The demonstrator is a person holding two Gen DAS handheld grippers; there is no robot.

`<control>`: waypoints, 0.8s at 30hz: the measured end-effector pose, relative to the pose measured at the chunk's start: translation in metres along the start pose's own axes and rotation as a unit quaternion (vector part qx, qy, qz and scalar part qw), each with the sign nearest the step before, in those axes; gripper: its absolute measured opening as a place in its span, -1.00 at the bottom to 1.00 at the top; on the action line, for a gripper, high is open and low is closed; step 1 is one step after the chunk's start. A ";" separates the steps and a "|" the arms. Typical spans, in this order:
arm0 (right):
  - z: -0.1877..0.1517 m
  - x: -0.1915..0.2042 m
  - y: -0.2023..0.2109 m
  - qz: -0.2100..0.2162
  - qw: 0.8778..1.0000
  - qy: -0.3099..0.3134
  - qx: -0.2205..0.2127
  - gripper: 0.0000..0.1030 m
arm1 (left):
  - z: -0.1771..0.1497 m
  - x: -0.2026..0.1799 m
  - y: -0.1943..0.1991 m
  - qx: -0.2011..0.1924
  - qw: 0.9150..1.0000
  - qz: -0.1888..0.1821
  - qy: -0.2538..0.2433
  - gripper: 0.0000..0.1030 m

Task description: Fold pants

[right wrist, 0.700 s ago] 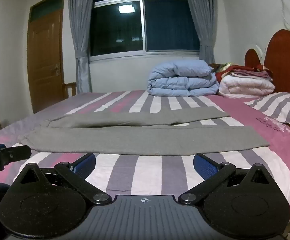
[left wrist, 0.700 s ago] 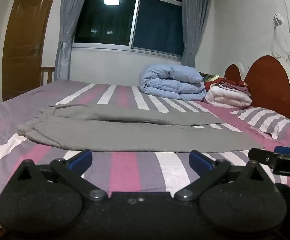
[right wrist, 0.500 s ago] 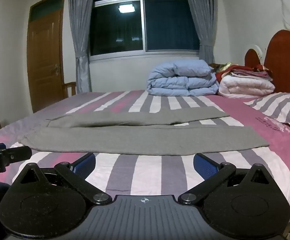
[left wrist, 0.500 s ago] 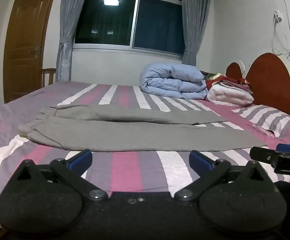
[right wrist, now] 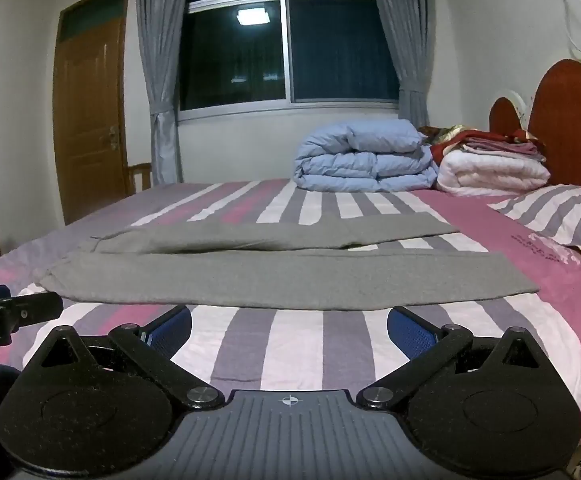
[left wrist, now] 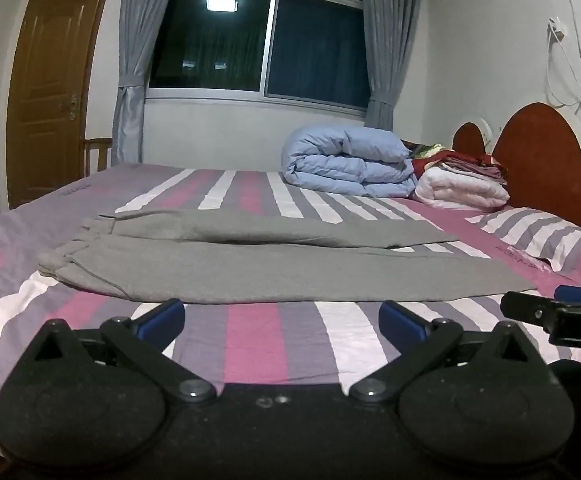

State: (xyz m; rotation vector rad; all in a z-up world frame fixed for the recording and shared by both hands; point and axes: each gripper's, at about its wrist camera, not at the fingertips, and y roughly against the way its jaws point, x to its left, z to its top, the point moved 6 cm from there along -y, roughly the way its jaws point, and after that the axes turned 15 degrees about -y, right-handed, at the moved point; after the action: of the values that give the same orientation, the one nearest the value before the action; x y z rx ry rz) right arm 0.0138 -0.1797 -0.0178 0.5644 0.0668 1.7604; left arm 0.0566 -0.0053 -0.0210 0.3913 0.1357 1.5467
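While both tongs hover low over the near edge of the bed (left wrist: 250, 340), the grey pants (left wrist: 274, 276) lie flat across the striped bedsheet (right wrist: 310, 344), just beyond the fingertips. Left tongs (left wrist: 281, 316): jaws spread wide apart, blue pads (left wrist: 162, 318) at either side, nothing between them but sheet. Right tongs (right wrist: 289, 326): jaws likewise wide apart and empty, blue pads (right wrist: 410, 334) clear of the fabric. Each tool shows at the edge of the other's view: the right tongs enter the left wrist view from the right margin, and the left tongs (right wrist: 10, 312) enter the right wrist view from the left margin, so the two are side by side.

The pants run lengthwise from left to right. The waist end, with gathered fabric, lies at the left; the two legs extend to the right, the nearer leg (right wrist: 290, 280) broad and smooth, the farther leg (right wrist: 282, 234) slightly parted from it near the cuffs, where stripes of sheet show between them.

Beyond the pants, toward the headboard (right wrist: 570, 120), rest a folded pale-blue duvet (left wrist: 346, 164), a white folded quilt (right wrist: 490, 172) topped with red and purple cloth, and a striped pillow (right wrist: 562, 216). Background: dark window (left wrist: 266, 40), grey curtains (left wrist: 134, 60), wooden door (left wrist: 50, 92).
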 end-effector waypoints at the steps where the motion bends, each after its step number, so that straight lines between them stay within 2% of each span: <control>1: 0.002 0.001 0.004 -0.001 1.000 0.000 0.001 1.00 | 0.000 0.000 0.000 0.000 1.000 0.001 0.000 0.88; 24: 0.002 -0.002 0.003 -0.004 1.000 -0.004 0.000 1.00 | -0.003 0.000 0.001 0.005 1.000 -0.002 -0.005 0.88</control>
State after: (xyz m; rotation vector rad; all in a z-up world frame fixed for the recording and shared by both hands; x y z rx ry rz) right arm 0.0119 -0.1831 -0.0160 0.5701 0.0636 1.7500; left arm 0.0550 -0.0051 -0.0238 0.4066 0.1366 1.5411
